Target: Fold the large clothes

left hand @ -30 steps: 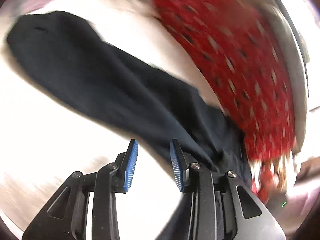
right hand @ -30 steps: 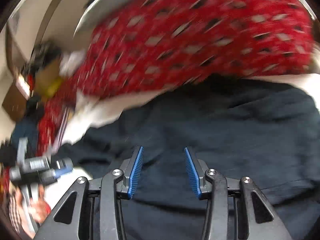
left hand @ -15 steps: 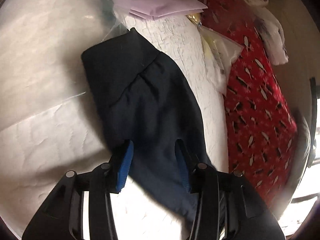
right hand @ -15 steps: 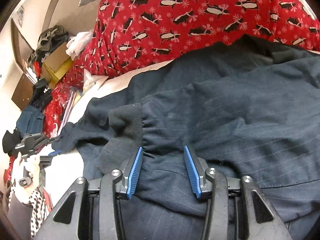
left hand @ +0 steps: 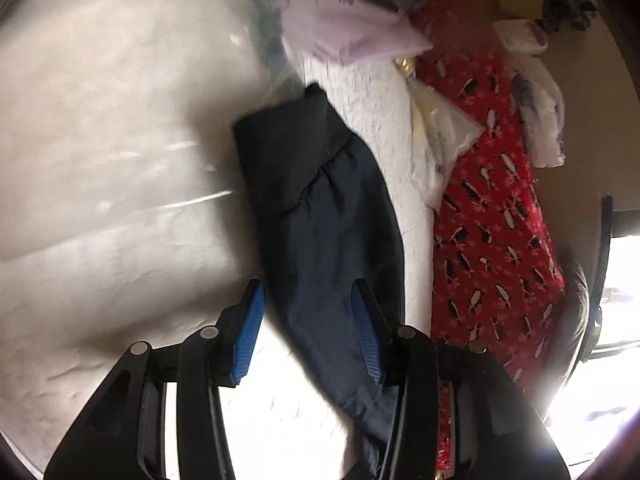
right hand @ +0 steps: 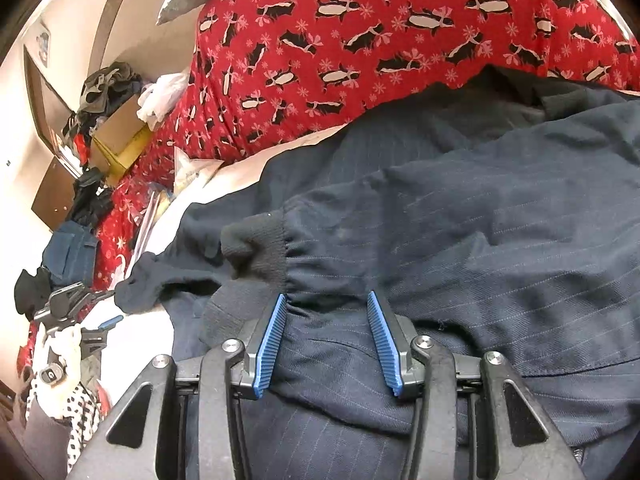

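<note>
A dark navy pinstriped jacket (right hand: 480,208) lies spread on a white bed. In the left wrist view one sleeve (left hand: 320,208) with a ribbed cuff (left hand: 288,148) stretches away from me. My left gripper (left hand: 308,316) is open, its blue pads straddling the sleeve. In the right wrist view the other sleeve's ribbed cuff (right hand: 256,248) lies folded over the jacket body. My right gripper (right hand: 328,328) is open just above the gathered cloth beside that cuff. The left gripper also shows at the far left of the right wrist view (right hand: 76,312).
A red penguin-print blanket (right hand: 360,40) lies along the bed's far side and shows in the left wrist view (left hand: 496,248). A lilac folded garment (left hand: 352,36) and plastic bags (left hand: 444,136) lie past the cuff. Boxes and piled clothes (right hand: 108,128) stand beyond the bed.
Both grippers swung from a blurred motion and settled low over the jacket. The left one came over the sleeve and has moved closer along it; the right one moved closer to the cuff.
</note>
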`<state>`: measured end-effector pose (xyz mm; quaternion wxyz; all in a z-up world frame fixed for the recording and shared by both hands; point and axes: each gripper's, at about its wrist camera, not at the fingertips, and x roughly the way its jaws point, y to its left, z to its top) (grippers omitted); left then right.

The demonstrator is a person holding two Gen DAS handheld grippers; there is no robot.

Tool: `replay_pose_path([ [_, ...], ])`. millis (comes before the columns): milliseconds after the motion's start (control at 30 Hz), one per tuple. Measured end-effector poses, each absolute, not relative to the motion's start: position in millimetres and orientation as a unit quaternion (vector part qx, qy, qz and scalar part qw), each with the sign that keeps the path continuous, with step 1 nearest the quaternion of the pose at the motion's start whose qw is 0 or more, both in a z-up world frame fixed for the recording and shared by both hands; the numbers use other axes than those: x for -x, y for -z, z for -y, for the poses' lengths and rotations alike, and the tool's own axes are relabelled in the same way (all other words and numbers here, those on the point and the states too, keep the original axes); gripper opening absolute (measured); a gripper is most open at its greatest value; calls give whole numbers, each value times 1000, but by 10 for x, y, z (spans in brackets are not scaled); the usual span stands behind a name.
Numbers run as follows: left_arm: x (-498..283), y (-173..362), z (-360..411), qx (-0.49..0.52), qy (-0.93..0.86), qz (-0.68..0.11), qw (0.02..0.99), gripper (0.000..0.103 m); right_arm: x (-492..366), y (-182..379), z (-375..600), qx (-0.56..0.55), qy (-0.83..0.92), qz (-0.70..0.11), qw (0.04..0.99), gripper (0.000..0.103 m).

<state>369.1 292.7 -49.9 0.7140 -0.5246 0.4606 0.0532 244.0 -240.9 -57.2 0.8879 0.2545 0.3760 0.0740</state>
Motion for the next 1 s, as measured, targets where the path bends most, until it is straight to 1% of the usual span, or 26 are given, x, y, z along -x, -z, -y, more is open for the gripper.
replay_pose_path([
  [67,-3770,503,-2854,516,-62,-458,721,42,-2438,570,2404,-254,-72,-377,888,45],
  [100,-3803,473,-2814,508,-68,-452,730,40,-2439,568,2404,-254,-71,-377,888,45],
  [133,-3821,448,-2782,503,-71,-450,735,30,-2447,565,2400,-253,-71,-378,888,45],
  [167,-3842,419,-2738,497,-68,-449,740,6,-2451,561,2395,-251,-70,-380,888,45],
  [200,-3858,387,-2689,492,-59,-450,743,0,-2458,554,2391,-249,-70,-382,887,45],
  [300,-3820,163,-2559,457,-50,-442,770,0,-2497,510,2392,-243,-70,-398,882,45],
  [433,-3774,-283,-2305,407,-16,-424,809,0,-2536,406,2488,-256,-72,-437,859,44],
  [533,-3716,-669,-2027,371,15,-407,834,0,-2448,274,2708,-260,-63,-451,852,48],
  [733,-3589,-1181,-1367,306,75,-394,863,0,-2085,144,3402,-263,-2,-487,832,52],
  [900,-3444,-1445,-632,257,139,-396,870,0,-1680,131,4016,-238,54,-481,842,54],
  [1000,-3366,-1515,-148,232,171,-403,869,0,-1434,261,4308,-232,77,-463,852,55],
])
